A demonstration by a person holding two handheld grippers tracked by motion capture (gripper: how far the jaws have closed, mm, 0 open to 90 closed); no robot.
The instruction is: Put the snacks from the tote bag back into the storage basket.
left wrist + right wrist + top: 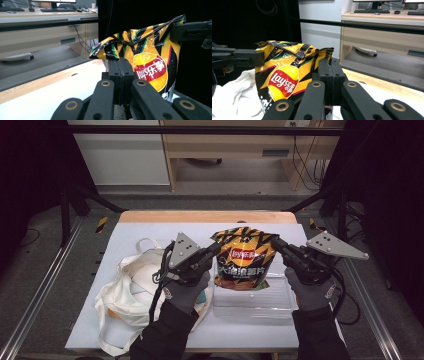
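**Inspector A:** Item under handling: one yellow-and-black foil crisp bag (244, 257) with a red logo, centre of the high view. It stands upright, its lower end inside a clear rectangular plastic container (280, 304) at lower centre-right of the frame.

**Inspector B:** Confirmed. Left gripper (216, 249) sits at the bag's upper left corner. In the left gripper view its two black jaws are pressed together, with the crumpled top edge of the bag (140, 52) pinched at their tips.

**Inspector A:** Right gripper (276, 243) sits at the bag's upper right corner. In the right gripper view the jaws are likewise closed flat against each other, the bag's (284, 72) folded seam caught at the tip.

**Inspector B:** So both ends of the top seam are clamped, one gripper per corner. Each gripper view also shows the opposite gripper gripping the far corner.

**Inspector A:** Surroundings: a white fabric tote bag (127, 290) lies slumped at left of the high view, just beside the left gloved hand (186, 292). The right gloved hand (311, 292) is above the container's right end.

**Inspector B:** All of it rests on a white table top (150, 227) with a wooden strip along its far edge.
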